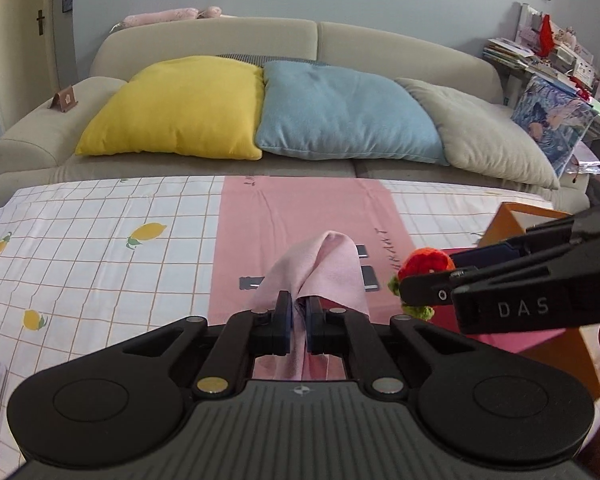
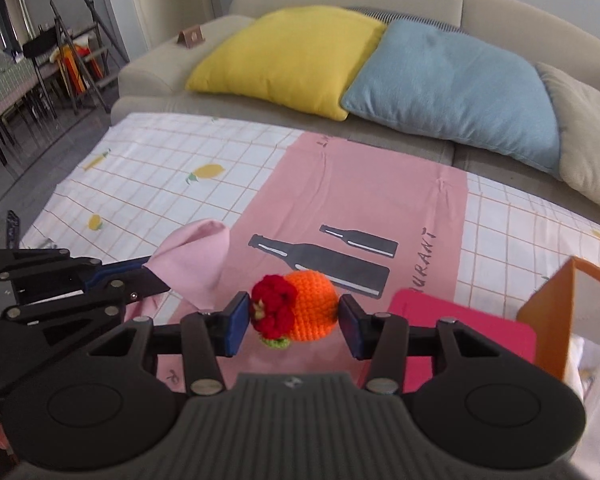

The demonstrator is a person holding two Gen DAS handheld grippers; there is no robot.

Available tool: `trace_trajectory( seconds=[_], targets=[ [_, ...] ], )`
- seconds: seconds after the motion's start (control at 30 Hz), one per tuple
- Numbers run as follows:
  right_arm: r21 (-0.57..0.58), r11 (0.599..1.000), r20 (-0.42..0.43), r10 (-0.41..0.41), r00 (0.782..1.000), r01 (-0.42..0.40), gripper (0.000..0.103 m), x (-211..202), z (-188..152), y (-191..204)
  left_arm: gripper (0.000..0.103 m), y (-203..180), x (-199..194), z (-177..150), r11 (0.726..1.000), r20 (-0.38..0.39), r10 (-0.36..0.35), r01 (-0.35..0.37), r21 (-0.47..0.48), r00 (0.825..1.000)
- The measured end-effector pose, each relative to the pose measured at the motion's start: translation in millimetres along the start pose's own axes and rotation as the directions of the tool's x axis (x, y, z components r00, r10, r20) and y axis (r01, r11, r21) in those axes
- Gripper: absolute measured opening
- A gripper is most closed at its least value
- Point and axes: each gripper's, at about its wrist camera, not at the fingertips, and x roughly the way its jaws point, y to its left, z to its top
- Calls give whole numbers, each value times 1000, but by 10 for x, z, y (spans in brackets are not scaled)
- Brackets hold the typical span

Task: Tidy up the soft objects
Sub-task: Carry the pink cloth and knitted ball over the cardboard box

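Left gripper (image 1: pixel 298 322) fills the near edge of its view, jaws clenched on a pale pink cloth (image 1: pixel 320 268). Cloth is thin, soft, bunched to a peak above the pads, rest hanging below, lifted off the table. Right gripper (image 2: pixel 294 320) grips a crochet toy (image 2: pixel 300 308) between both pads: orange knitted ball w/ red yarn flower on one side and a bit of green at the bottom (fruit-like, can't tell which). Toy is also held clear of the table.

Biggest to smallest behind them: beige sofa (image 1: pixel 220 36) w/ yellow cushion (image 1: pixel 176 108), blue cushion (image 1: pixel 344 112), beige cushion (image 1: pixel 496 132) in a row. Table has a checked lemon-print tablecloth (image 2: pixel 160 168) w/ pink centre panel and bottle print. Orange box (image 2: pixel 556 296) at right edge of table, bright pink flat item (image 2: pixel 460 320) just beside it. Grippers are close together, side by side.
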Motion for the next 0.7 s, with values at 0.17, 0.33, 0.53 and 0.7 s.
trace_trajectory(
  seconds=[0.17, 0.33, 0.53, 0.7],
  targets=[
    [35, 999, 72, -17, 997, 15, 48, -462, -366, -70, 7, -234, -259, -99, 998, 12, -61, 61, 0, 998],
    [100, 994, 118, -55, 992, 43, 48, -831, -772, -245, 7, -546, -407, -166, 990, -3, -139, 139, 28, 990],
    [169, 978, 122, -144, 982, 122, 48, -1117, -1251, -544, 7, -983, -492, -152, 969, -15, -227, 228, 92, 974],
    [274, 945, 137, -224, 965, 181, 48, -1364, -1545, -926, 7, -1429, -440, -143, 946, -39, -273, 276, 173, 961]
  ],
)
